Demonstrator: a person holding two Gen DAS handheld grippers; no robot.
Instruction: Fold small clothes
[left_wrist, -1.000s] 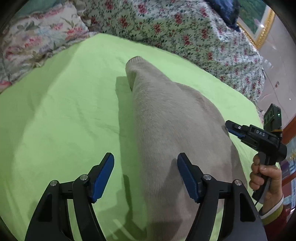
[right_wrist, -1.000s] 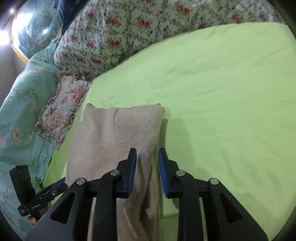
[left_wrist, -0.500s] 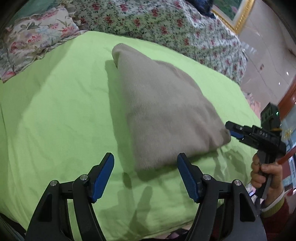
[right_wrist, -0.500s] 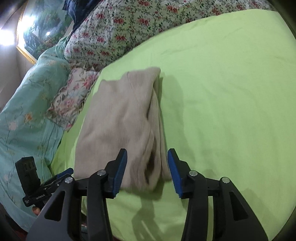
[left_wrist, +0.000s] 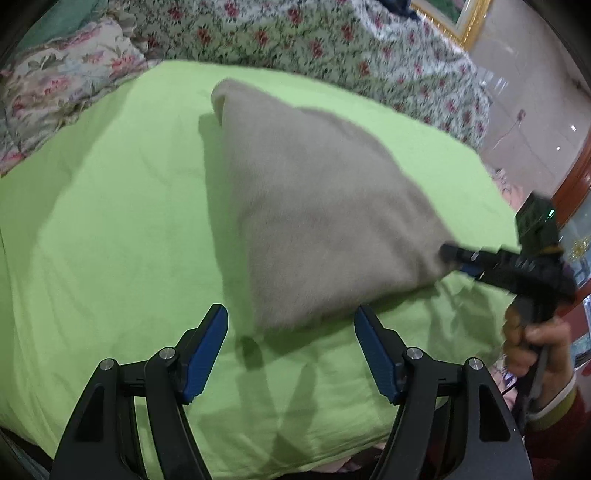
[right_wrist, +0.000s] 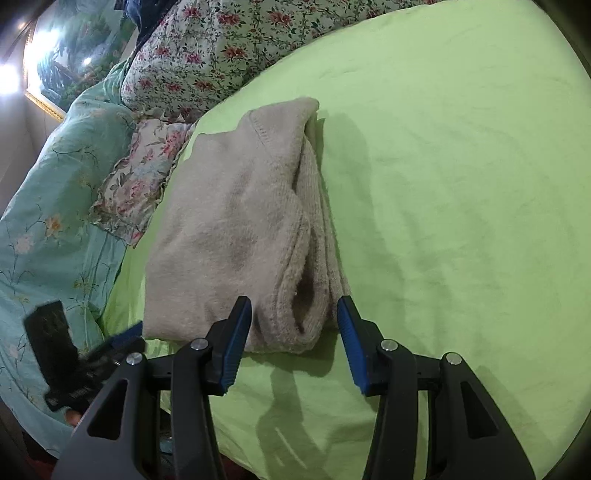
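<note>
A folded beige knit garment (left_wrist: 317, 206) lies on a lime-green sheet (left_wrist: 110, 221) covering a bed. Seen from the right wrist, the garment (right_wrist: 229, 236) sits toward the left side of the sheet (right_wrist: 461, 184), its stacked folded layers showing along the right edge and at the near right corner.

Left gripper (left_wrist: 291, 343): jaws stand wide apart, nothing between the blue pads; it hangs over bare sheet just short of the garment's near edge, not touching it. In the right wrist view it (right_wrist: 122, 339) appears blurred at lower left, beside the garment's near left corner.

Right gripper (right_wrist: 293, 343): jaws are opening, pads clear of the fabric; the garment's near right corner lies just beyond the gap between them, unclamped. In the left wrist view this gripper (left_wrist: 458, 258) shows at the right, its tips at the garment's right corner, held by a hand (left_wrist: 532, 343) with a red sleeve (left_wrist: 557, 424); whether the tips touch the fabric cannot be told, as the picture is blurred.

Surroundings: a floral quilt (left_wrist: 332, 40) runs along the far side of the sheet; a ruffled floral pillow (right_wrist: 144, 173) and a teal flowered cover (right_wrist: 55, 206) lie left of the garment. A gilt-framed picture (right_wrist: 55, 55) hangs on the far wall. Nothing lies on the sheet between either gripper and the garment
</note>
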